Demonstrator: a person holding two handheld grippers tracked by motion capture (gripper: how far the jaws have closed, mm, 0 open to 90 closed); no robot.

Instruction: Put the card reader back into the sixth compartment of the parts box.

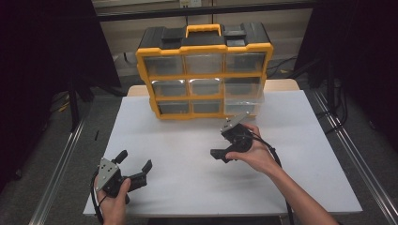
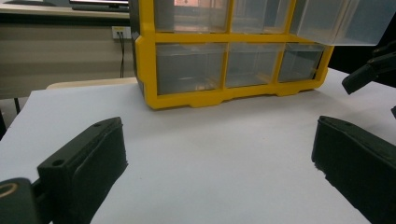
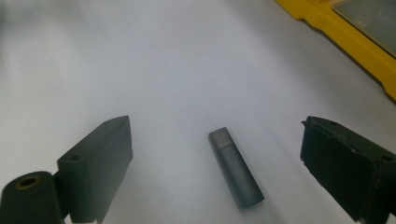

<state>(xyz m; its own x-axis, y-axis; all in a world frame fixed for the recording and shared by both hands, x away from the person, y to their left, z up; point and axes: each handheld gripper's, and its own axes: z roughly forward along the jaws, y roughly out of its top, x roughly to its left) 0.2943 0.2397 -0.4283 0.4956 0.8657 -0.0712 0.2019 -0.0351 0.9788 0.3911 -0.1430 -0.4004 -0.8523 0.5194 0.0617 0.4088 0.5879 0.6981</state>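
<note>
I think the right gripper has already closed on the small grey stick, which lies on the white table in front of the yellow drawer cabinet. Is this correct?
Not quite. In the right gripper view the right gripper is open: the small grey stick lies between the jaws, and neither pad touches it. The rest holds: it lies on the white table in front of the yellow drawer cabinet.

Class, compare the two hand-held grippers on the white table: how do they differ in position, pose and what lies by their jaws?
The left gripper is held near the table's front edge, while the right gripper is nearer the yellow drawer cabinet. The left gripper faces the cabinet; the right gripper tilts down toward the table. Bare table lies between the left gripper's jaws, whereas a small grey stick lies between the right gripper's. Both are black, open and hold nothing.
</note>
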